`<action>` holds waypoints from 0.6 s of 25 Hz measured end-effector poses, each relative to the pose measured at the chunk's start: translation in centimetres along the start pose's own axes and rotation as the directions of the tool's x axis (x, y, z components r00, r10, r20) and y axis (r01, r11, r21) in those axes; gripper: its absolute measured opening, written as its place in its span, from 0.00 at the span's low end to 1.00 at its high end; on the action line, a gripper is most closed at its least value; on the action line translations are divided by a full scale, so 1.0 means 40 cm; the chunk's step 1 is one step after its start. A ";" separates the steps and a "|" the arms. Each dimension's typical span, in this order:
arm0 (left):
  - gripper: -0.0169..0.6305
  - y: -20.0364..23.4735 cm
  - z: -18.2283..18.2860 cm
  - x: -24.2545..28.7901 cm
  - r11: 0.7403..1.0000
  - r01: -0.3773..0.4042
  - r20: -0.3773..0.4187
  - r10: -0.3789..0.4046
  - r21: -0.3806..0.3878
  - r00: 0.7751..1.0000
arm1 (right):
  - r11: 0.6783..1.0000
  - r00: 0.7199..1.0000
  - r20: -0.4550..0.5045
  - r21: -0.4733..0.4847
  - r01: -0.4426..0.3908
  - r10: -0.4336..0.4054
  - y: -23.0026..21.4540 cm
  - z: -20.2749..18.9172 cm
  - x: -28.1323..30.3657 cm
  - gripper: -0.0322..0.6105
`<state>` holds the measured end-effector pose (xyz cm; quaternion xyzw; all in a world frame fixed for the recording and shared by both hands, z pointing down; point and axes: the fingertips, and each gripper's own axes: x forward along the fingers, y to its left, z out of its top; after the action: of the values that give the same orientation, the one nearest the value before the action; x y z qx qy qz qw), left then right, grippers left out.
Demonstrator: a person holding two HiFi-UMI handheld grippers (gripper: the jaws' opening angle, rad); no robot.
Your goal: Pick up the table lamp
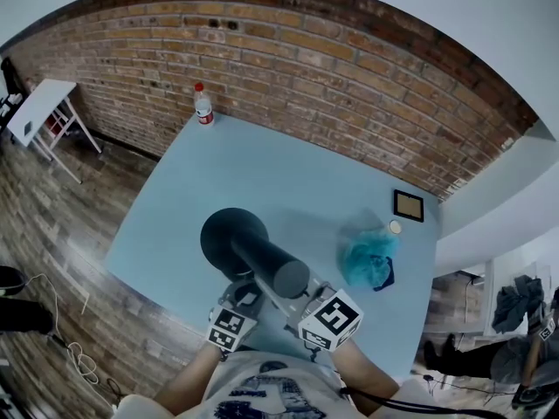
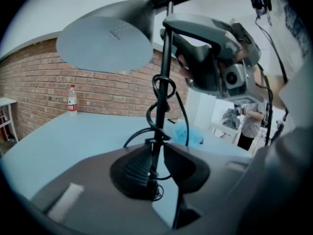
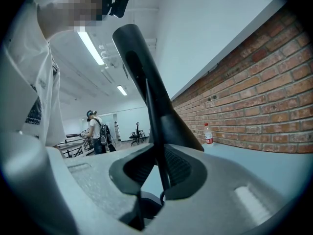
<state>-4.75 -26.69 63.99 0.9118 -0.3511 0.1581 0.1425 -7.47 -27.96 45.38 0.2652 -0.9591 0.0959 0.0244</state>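
The table lamp is dark grey, with a wide shade (image 2: 105, 43) (image 1: 234, 234), a thin upright stem (image 2: 164, 89) and a black cord looped round the stem. It stands over the near part of the light blue table (image 1: 288, 177). My left gripper (image 2: 156, 161) (image 1: 249, 297) is shut on the stem low down, just above a coil of cord. My right gripper (image 3: 160, 168) (image 1: 295, 302) is shut on the stem higher up, and its body (image 2: 215, 62) shows beside the shade's neck in the left gripper view. The lamp's base is hidden.
A water bottle (image 1: 203, 105) (image 3: 208, 133) stands at the table's far corner by the brick wall. A blue crumpled bag (image 1: 369, 260) (image 2: 188, 131) and a small dark frame (image 1: 408, 204) lie on the table's right side. A white side table (image 1: 39, 112) stands at the far left. A person (image 3: 95, 131) stands in the background.
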 end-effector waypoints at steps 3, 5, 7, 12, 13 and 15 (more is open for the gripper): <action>0.10 0.002 0.000 0.001 1.000 -0.004 0.010 0.003 0.002 1.000 | 1.000 1.000 0.005 0.002 -0.002 0.002 -0.001 0.001 0.000 0.13; 0.10 0.001 -0.001 0.003 1.000 -0.003 0.018 0.003 -0.004 1.000 | 1.000 1.000 0.018 -0.004 0.005 -0.005 -0.002 0.002 -0.002 0.13; 0.10 0.000 -0.002 0.004 1.000 0.003 0.026 -0.003 -0.010 1.000 | 1.000 1.000 0.028 -0.006 0.008 -0.008 -0.002 0.002 -0.004 0.13; 0.10 0.011 -0.018 0.013 0.999 0.005 0.015 -0.004 -0.035 1.000 | 1.000 1.000 0.020 0.009 -0.011 0.011 0.001 0.002 0.002 0.13; 0.10 0.014 -0.021 0.014 0.999 0.003 0.013 -0.003 -0.039 1.000 | 1.000 1.000 0.021 0.012 -0.011 0.010 0.001 0.003 0.003 0.13; 0.10 0.016 -0.022 0.015 0.999 0.005 0.017 -0.004 -0.039 1.000 | 1.000 1.000 0.023 0.013 -0.007 0.006 0.001 0.004 0.002 0.13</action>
<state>-4.92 -27.19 65.11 0.9109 -0.3533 0.1433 0.1576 -7.56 -28.02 45.23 0.2633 -0.9595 0.0991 0.0114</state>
